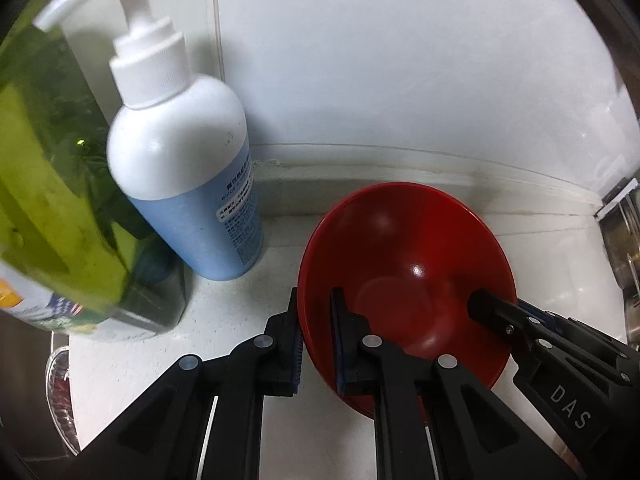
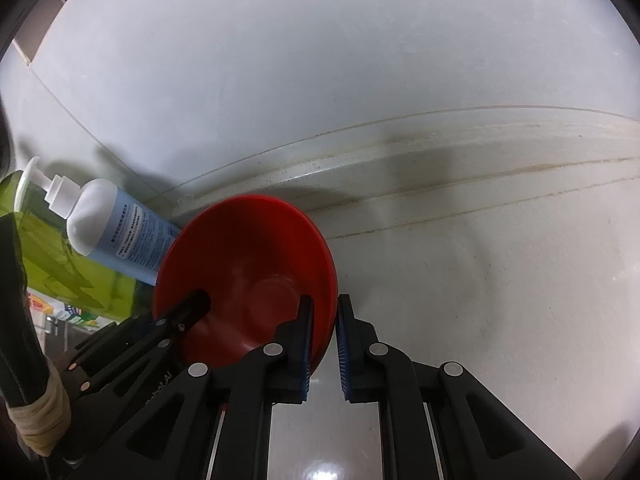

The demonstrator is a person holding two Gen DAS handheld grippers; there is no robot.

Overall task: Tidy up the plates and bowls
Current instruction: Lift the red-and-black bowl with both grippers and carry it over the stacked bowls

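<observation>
A red bowl (image 1: 404,280) is held over the white counter near the back wall; it also shows in the right wrist view (image 2: 248,272). My left gripper (image 1: 316,336) straddles the bowl's left rim, one finger outside and one inside, shut on it. My right gripper (image 2: 323,340) straddles the opposite rim the same way, shut on it. Each view shows the other gripper's finger reaching into the bowl.
A white and blue pump bottle (image 1: 188,168) and a large green bottle (image 1: 60,184) stand left of the bowl, close to it. The white wall and counter ledge (image 2: 440,168) run behind. Metal items (image 1: 628,248) sit at the far right edge.
</observation>
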